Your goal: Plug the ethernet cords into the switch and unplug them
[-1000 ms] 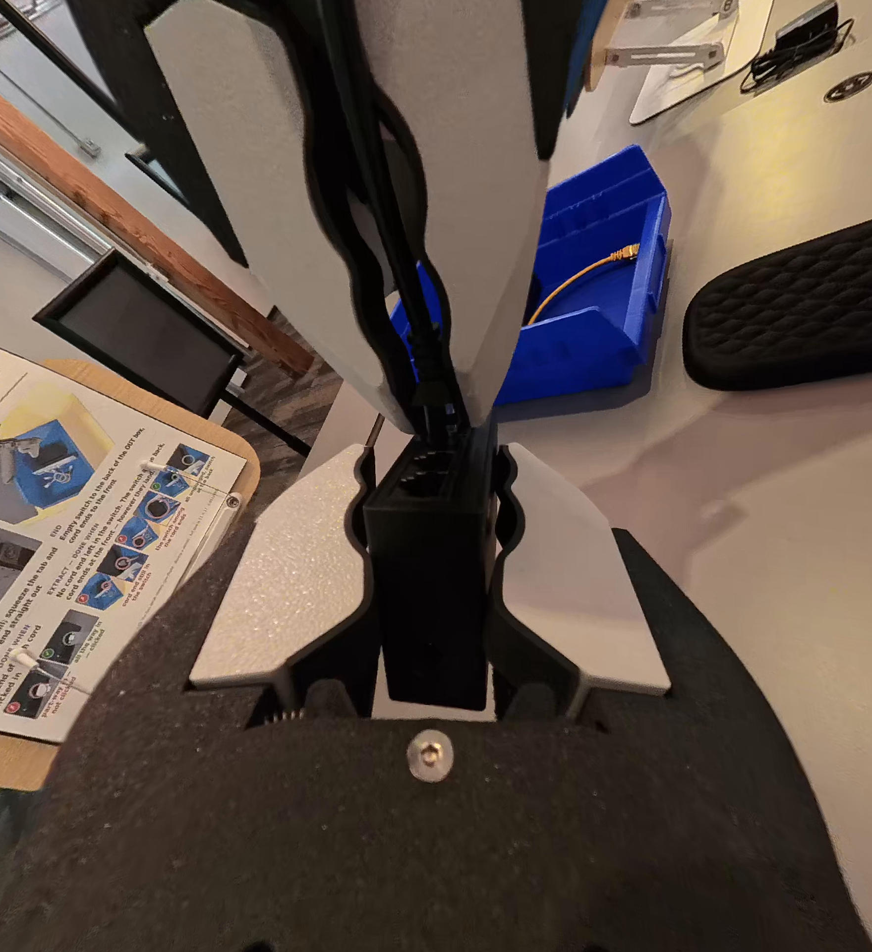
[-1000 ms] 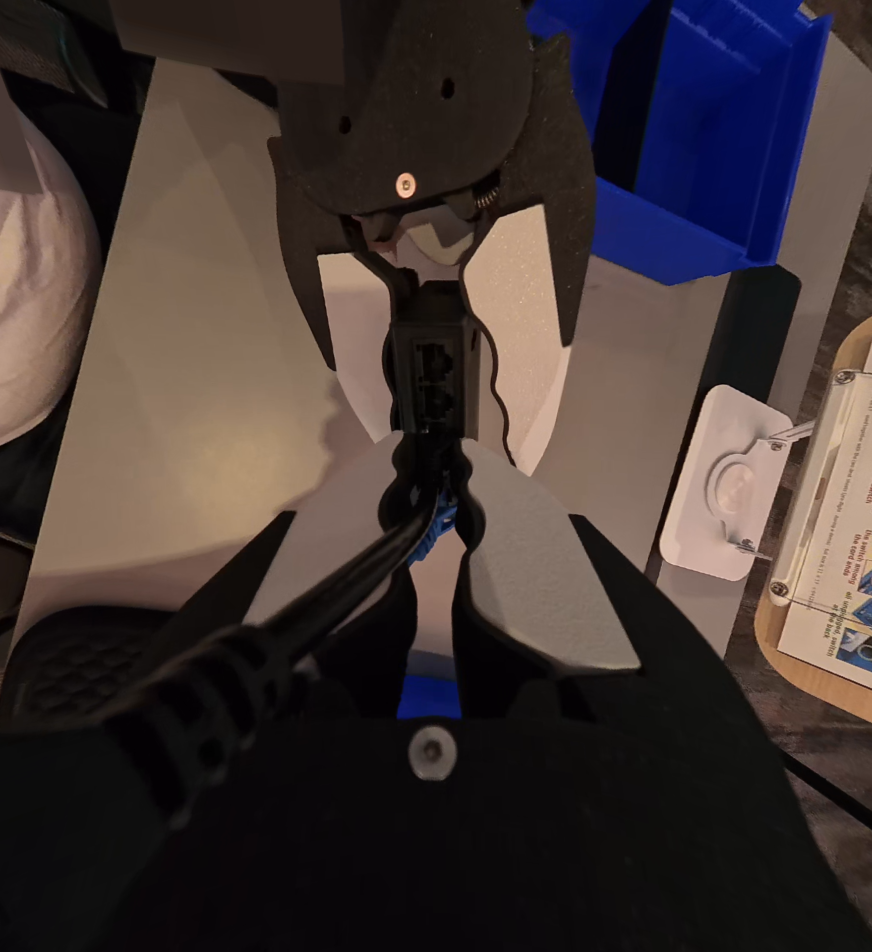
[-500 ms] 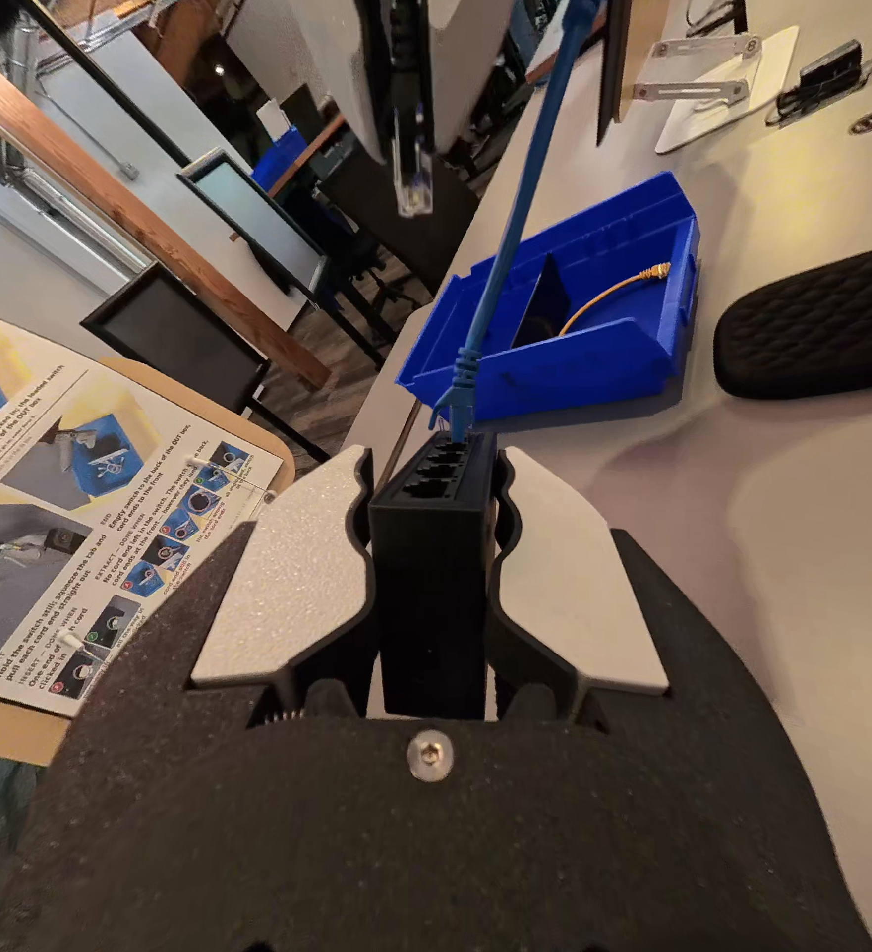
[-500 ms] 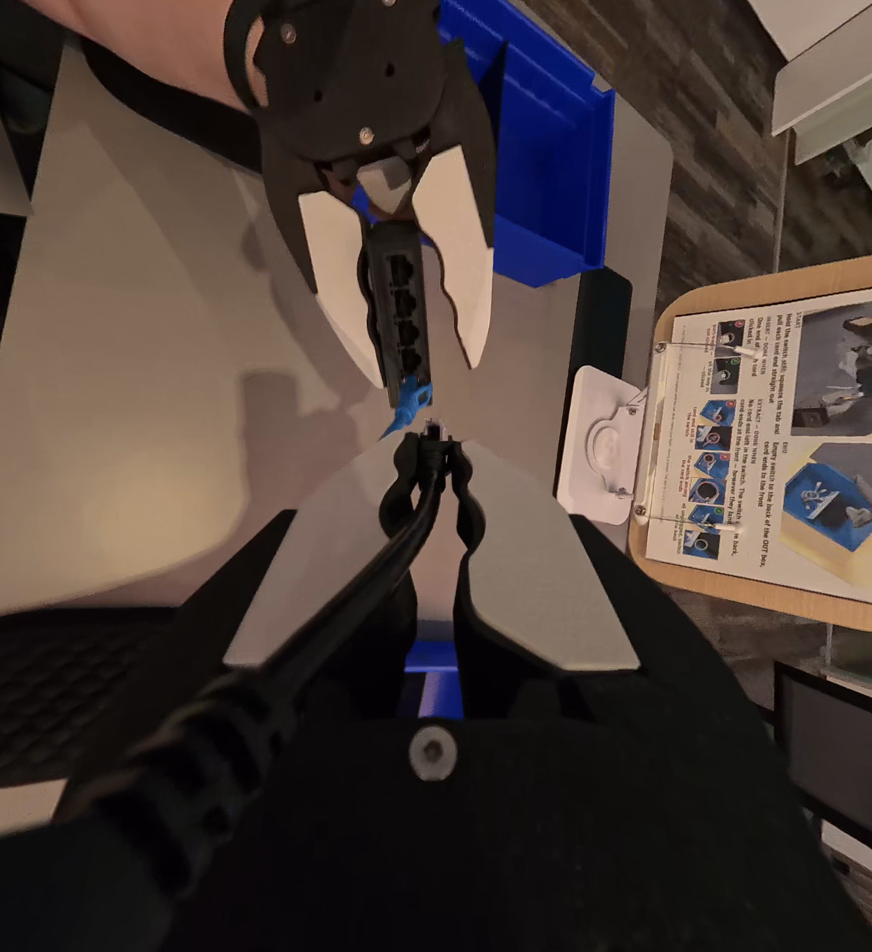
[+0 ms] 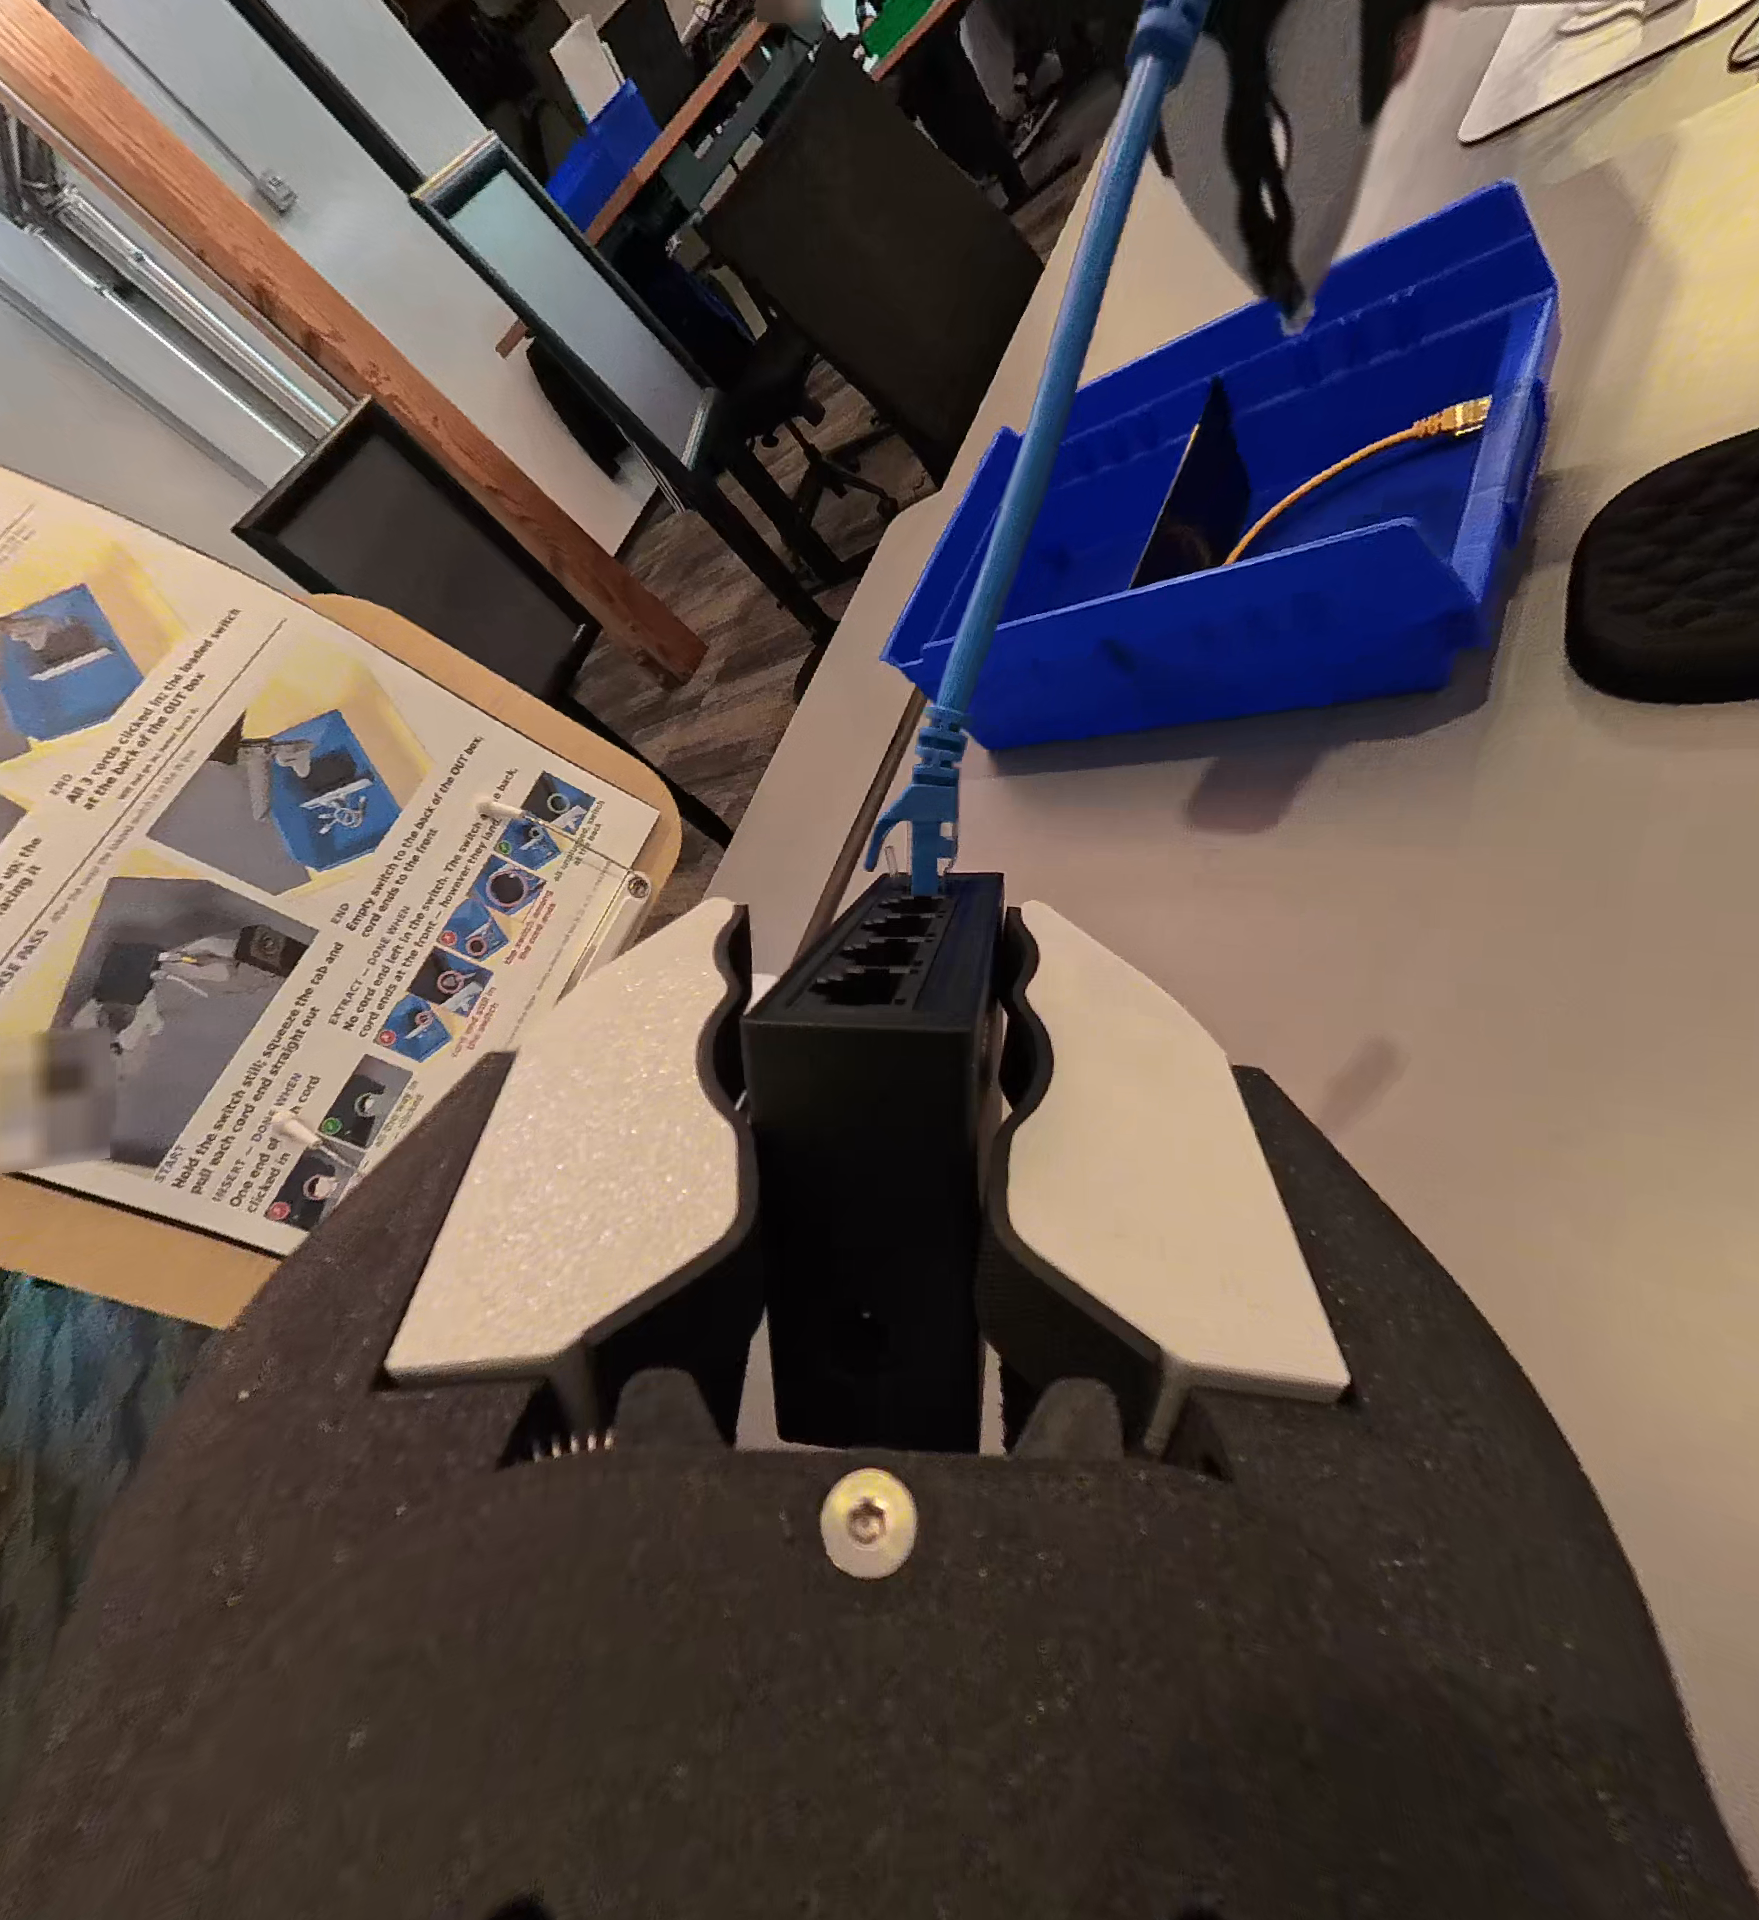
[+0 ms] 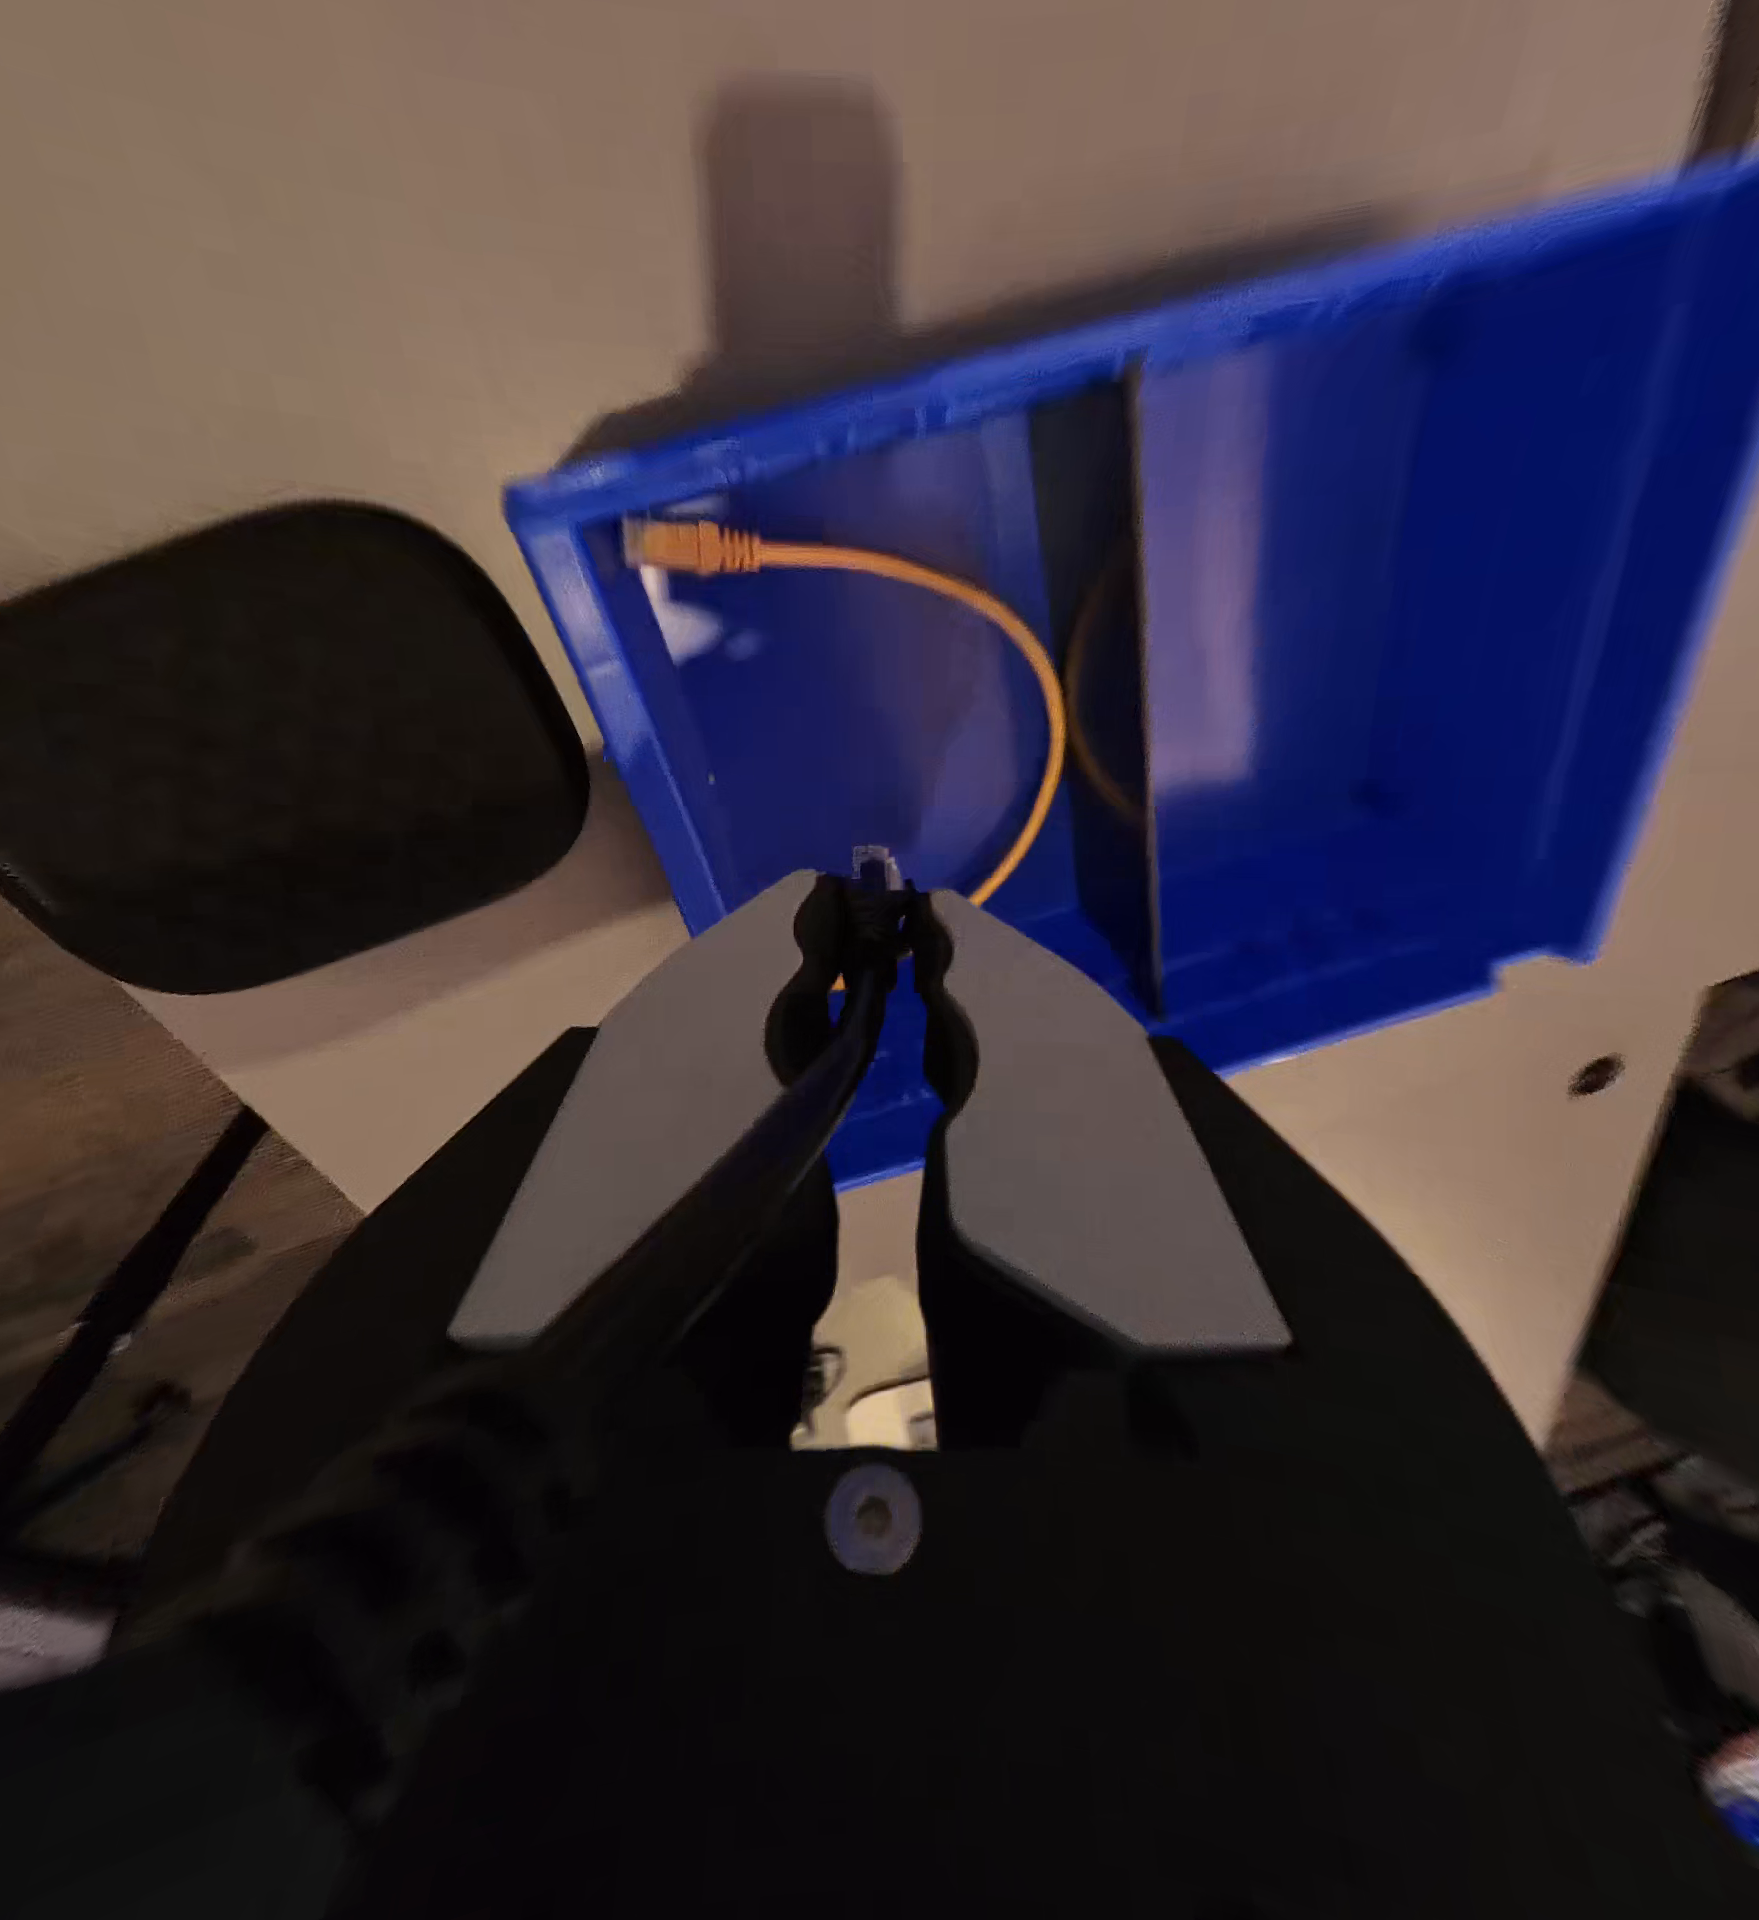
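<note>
My left gripper (image 5: pixel 875 920) is shut on the black switch (image 5: pixel 875 1122) and holds it upright with its ports facing away. A blue ethernet cord (image 5: pixel 1041 436) is plugged into the farthest port and rises toward the top of the view. My right gripper (image 6: pixel 870 894) is shut on a black ethernet cord (image 6: pixel 833 1060). The cord's clear plug (image 6: pixel 875 862) sticks out past the tips, free in the air above the blue bin (image 6: pixel 1270 296). The right gripper also shows in the left wrist view (image 5: pixel 1285 281), high above the bin. An orange cord (image 6: pixel 958 603) lies in the bin's left compartment.
The blue bin (image 5: pixel 1218 644) stands on the grey table (image 5: pixel 1477 1039), with a black padded rest (image 5: pixel 1706 561) beside it. An instruction sheet on a wooden board (image 5: pixel 231 883) sits at the left past the table edge. Monitors and chairs stand beyond. One gripper's finger ends stand about 35 centimetres off the other's.
My right gripper pulled the black cord out of the switch, rose away and swung over the blue bin. The blue cord stays plugged in. My left gripper still holds the switch.
</note>
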Available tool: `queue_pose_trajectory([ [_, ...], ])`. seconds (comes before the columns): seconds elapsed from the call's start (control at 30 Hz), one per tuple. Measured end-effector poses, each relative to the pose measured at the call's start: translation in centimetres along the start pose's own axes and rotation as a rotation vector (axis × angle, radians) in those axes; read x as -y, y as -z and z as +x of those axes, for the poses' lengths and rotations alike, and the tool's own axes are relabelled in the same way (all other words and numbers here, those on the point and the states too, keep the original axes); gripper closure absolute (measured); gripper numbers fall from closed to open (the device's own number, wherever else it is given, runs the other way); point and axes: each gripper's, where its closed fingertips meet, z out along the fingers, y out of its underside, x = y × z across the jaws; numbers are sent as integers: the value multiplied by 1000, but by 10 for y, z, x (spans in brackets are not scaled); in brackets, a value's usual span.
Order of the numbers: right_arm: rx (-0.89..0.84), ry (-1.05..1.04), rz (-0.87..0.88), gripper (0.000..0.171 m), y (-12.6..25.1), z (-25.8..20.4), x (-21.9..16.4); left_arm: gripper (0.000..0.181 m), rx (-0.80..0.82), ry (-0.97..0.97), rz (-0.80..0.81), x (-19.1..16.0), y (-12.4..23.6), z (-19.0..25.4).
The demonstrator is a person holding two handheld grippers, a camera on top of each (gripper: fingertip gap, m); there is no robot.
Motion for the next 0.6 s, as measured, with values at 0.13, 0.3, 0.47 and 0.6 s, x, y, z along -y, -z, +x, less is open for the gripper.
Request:
queue_pose_trajectory([
  [0.13, 99, -89, -7, 159, -48, -1, -19, 135, -2, 21, -8, -2, 4, -4],
  [0.3, 266, -194, 53, 159, -80, -9, -28, 135, -16, 22, -23, -5, 4, -3],
  [0.47, 357, -263, 211, 159, -84, -7, -21, 135, -30, 24, -25, -7, -1, 1],
  [0.6, 355, -287, 258, 159, -85, 0, -23, 136, -12, 29, -16, -6, -4, -1],
])
